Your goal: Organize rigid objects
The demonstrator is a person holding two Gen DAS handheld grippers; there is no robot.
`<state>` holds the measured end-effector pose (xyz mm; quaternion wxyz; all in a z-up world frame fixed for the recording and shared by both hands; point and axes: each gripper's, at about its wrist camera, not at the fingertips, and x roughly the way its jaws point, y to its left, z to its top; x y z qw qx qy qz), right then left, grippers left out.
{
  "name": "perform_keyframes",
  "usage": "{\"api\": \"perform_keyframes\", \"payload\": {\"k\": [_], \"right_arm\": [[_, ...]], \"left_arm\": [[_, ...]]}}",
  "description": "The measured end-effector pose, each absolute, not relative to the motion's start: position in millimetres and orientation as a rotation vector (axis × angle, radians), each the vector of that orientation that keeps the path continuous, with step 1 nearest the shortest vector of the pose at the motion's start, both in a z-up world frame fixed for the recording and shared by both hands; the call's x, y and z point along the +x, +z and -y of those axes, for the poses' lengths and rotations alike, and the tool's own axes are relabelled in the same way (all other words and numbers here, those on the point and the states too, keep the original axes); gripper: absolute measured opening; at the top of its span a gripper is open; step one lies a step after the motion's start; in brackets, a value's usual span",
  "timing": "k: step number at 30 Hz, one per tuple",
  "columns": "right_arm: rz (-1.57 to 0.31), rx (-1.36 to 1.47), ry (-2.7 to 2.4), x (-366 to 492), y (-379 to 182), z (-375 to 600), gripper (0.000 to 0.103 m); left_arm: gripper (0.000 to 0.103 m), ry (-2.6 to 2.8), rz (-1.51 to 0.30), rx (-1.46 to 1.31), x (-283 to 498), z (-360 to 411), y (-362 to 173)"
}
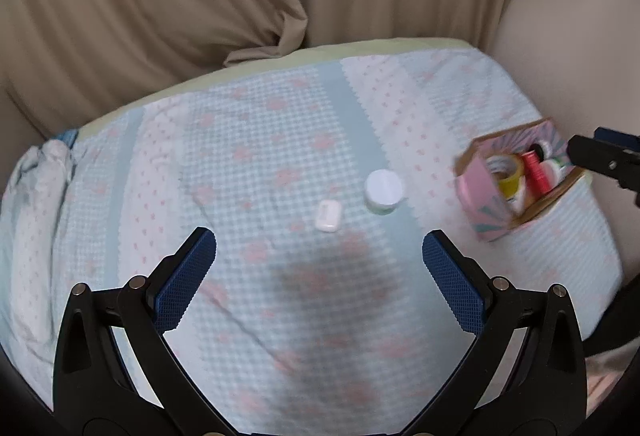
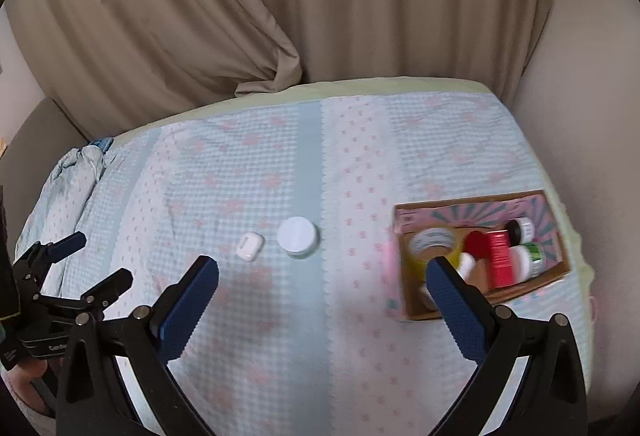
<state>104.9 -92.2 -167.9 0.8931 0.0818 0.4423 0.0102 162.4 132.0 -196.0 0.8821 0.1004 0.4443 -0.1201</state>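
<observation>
Both claws, left gripper (image 1: 319,256) and right gripper (image 2: 322,284), are held wide open and empty. The white jar (image 1: 383,191) should be picked next for the box (image 1: 478,195).

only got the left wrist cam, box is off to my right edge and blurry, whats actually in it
Observer: The right wrist view looks into the box: a yellow tape roll, a red carton and small white-capped jars.
Operator: is the right hand-held gripper holding anything
Observer: No, the right hand-held gripper is open and empty, one finger in front of the box.
Operator: anything left outside
Observer: Only the white-lidded jar and white case.
</observation>
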Motion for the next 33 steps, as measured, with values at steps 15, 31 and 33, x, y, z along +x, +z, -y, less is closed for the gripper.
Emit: {"api": "perform_keyframes", "payload": {"k": [15,31,33], "right_arm": [[-0.918,0.088,0.091,179.6,-306.0,50.6,0.103],[-0.958,0.030,0.139,255.4,-432.3,40.0,0.103],[-0.958,0.024,0.143,262.0,-438.3,38.8,0.103]], "left_arm": [[0.101,-0.383,-0.955,0.208,241.3,-129.9,-357.9],[0.070,-0.446,-0.969,0.166,294.6,-105.8,-462.9],[0.058,-0.457,-0.993,0.166,298.6,-102.4,-469.2]]}}
